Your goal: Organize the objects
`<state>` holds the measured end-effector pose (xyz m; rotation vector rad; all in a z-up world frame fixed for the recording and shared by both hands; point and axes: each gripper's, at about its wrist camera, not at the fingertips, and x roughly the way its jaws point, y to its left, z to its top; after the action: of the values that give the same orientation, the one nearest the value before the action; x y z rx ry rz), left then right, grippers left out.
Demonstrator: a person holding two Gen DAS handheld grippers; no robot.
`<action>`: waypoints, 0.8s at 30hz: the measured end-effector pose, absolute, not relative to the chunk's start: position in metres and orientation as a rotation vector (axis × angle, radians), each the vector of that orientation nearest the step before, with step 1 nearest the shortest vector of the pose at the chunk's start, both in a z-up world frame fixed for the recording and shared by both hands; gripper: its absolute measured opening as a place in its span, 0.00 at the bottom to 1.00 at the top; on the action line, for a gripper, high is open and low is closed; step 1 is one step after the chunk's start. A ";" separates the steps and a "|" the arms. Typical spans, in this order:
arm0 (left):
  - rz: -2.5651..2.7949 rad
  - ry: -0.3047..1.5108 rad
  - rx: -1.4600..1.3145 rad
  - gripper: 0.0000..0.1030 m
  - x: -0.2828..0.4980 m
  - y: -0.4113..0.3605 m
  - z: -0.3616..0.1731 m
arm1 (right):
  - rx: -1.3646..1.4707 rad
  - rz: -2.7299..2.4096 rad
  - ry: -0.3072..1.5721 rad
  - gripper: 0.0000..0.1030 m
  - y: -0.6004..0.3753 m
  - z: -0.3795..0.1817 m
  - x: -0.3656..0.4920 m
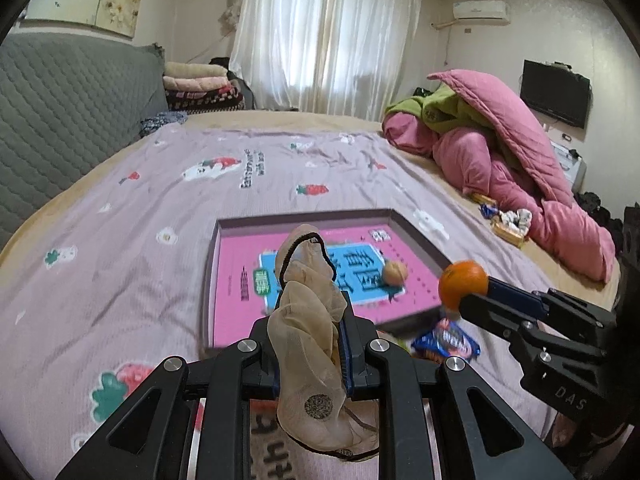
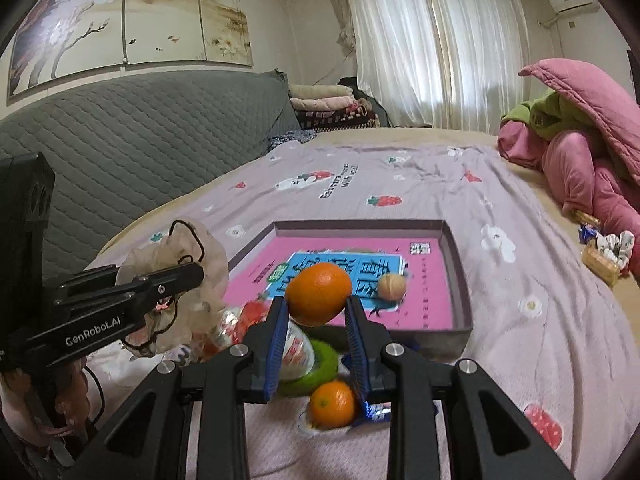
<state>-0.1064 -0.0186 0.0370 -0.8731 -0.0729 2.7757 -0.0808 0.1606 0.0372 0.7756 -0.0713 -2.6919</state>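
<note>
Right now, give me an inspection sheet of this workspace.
Surface: bedsheet with strawberry print, on a bed.
Job's things: tray holds a walnut; an orange and a beige scrunchie are lifted; a second orange lies on the sheet.
Clutter: snack packets, green ring.
Grippers: left gripper shut on the scrunchie; right gripper shut on the orange.
Cables: nothing seen.
Surroundings: pink quilt, curtains, wall TV.
</note>
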 end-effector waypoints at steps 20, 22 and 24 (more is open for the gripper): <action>2.776 -0.094 -0.904 0.20 -0.156 -0.013 0.024 | 0.822 -2.729 -0.008 0.22 0.169 0.022 -0.132; 2.774 -0.095 -0.914 0.20 -0.160 -0.015 0.021 | 0.829 -2.728 -0.010 0.22 0.169 0.019 -0.135; 2.777 -0.096 -0.925 0.20 -0.165 -0.015 0.018 | 0.845 -2.721 -0.016 0.22 0.170 0.016 -0.139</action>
<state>-0.1649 -0.0151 0.0180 -0.9247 -0.0959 2.7769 -0.1393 0.1700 0.0157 0.8453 -0.0160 -2.7206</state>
